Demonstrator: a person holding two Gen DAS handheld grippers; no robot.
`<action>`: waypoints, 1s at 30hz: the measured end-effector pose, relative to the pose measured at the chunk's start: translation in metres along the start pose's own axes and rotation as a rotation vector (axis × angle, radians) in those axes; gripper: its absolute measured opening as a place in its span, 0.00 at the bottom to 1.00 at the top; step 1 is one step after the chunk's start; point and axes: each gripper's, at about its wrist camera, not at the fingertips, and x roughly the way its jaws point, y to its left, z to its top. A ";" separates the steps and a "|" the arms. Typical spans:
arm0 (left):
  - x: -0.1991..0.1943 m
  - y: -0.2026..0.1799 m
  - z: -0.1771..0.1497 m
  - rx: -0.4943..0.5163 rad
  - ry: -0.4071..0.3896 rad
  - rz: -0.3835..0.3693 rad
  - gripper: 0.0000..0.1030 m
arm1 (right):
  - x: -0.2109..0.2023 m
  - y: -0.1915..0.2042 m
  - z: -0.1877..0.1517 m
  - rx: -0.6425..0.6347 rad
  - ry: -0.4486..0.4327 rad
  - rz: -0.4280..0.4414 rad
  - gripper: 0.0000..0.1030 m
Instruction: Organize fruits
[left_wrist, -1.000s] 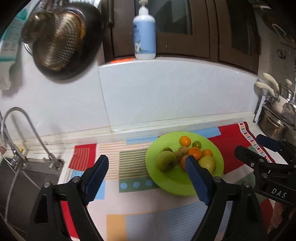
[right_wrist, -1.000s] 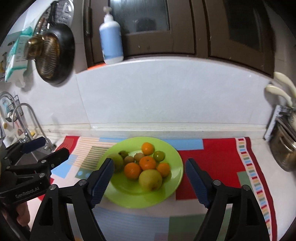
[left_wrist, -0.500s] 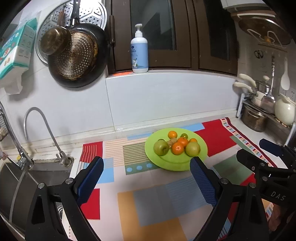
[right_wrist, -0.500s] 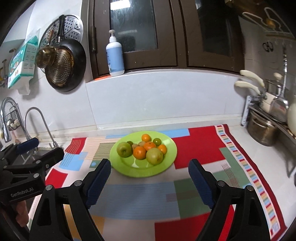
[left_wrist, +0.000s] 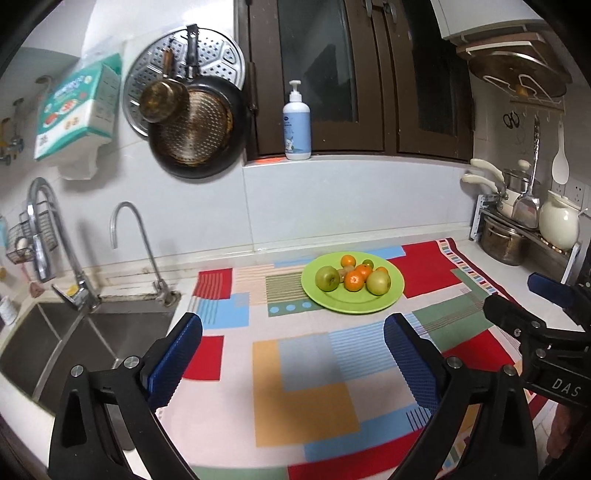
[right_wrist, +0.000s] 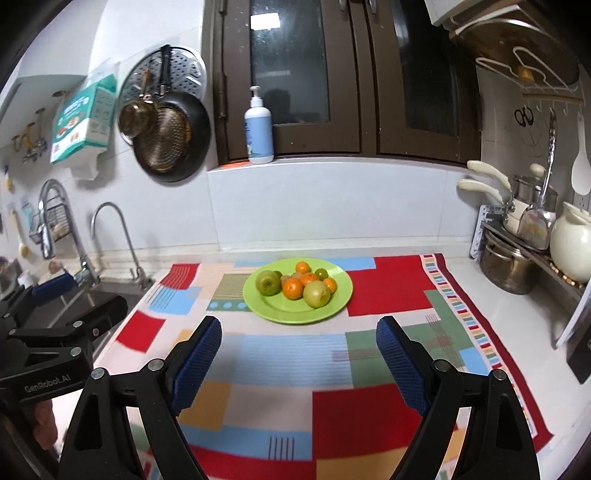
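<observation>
A green plate (left_wrist: 369, 308) (right_wrist: 269, 310) rests on the patchwork mat toward the back wall. It holds several fruits: a green apple (left_wrist: 327, 278) (right_wrist: 268, 282), a yellow-green apple (left_wrist: 378, 282) (right_wrist: 316, 294), an orange (left_wrist: 354, 281) (right_wrist: 293, 288) and smaller ones behind. My left gripper (left_wrist: 293, 345) hovers well short of the plate, its jaws opening with nothing between them. Open and empty too, my right gripper (right_wrist: 299, 345) hangs back over the mat. Each gripper shows at the side of the other's view.
A steel sink (left_wrist: 66, 332) with two taps lies at the left. Pots, a ladle and a white jar (right_wrist: 570, 242) crowd a rack at the right. A pump bottle (left_wrist: 296, 123) stands on the window ledge; pans hang on the wall. The mat (left_wrist: 303, 373) covers the counter.
Both grippers have pulled back from the plate, which now looks smaller and farther off. The left jaws have spread wider. The fruits have not moved.
</observation>
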 end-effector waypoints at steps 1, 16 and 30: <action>-0.005 -0.001 -0.003 -0.004 -0.002 0.002 1.00 | -0.007 0.000 -0.002 -0.004 -0.004 0.002 0.84; -0.075 -0.015 -0.038 -0.009 -0.017 0.032 1.00 | -0.077 -0.004 -0.030 -0.018 -0.020 0.030 0.89; -0.107 -0.019 -0.055 -0.010 -0.024 0.055 1.00 | -0.106 -0.006 -0.050 -0.031 -0.017 0.032 0.89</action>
